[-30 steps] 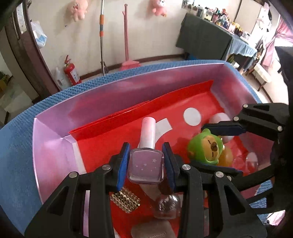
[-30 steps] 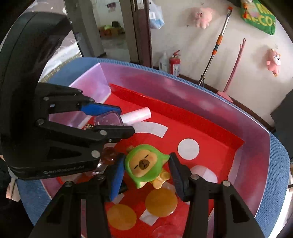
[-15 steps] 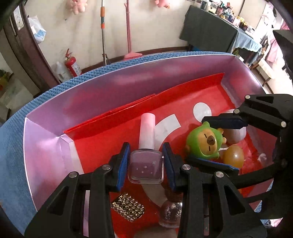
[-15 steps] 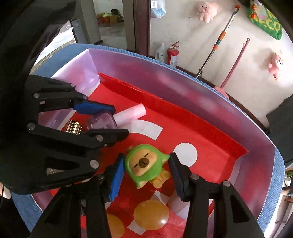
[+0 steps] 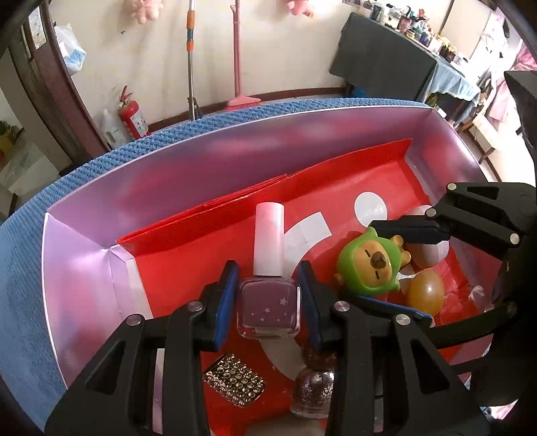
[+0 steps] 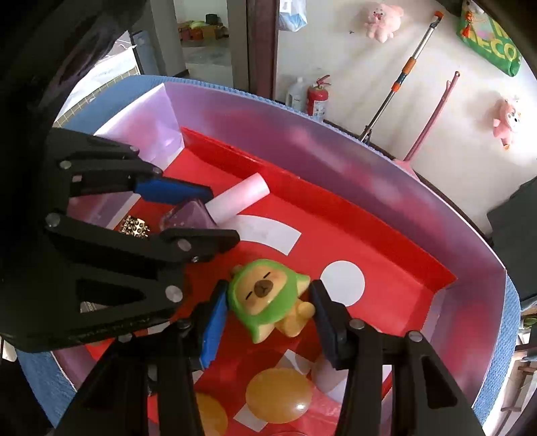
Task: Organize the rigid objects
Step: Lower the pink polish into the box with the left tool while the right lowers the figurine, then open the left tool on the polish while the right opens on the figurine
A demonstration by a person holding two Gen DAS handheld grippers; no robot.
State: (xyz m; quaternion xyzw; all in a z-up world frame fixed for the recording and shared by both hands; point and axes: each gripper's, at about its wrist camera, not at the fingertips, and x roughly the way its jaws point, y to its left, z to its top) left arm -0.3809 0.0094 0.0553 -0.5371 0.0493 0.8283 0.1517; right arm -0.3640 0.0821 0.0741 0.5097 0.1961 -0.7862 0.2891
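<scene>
i have the left gripper (image 5: 268,295) clamped across the slick, breakable nail polish bottle's (image 5: 268,310) flat sides, the right gripper (image 6: 266,313) squeezing the light toy's (image 6: 268,298) hood.

At eleven o'clock in the left wrist view we see a red fire extinguisher (image 5: 131,115) beside a white jug (image 5: 112,129). A pink broom (image 5: 239,63) and mop pole (image 5: 190,57) lean at twelve; pink plush toys (image 6: 382,18) hang above. At one o'clock a dark-clothed table (image 5: 386,57) carries what may be bottles.
</scene>
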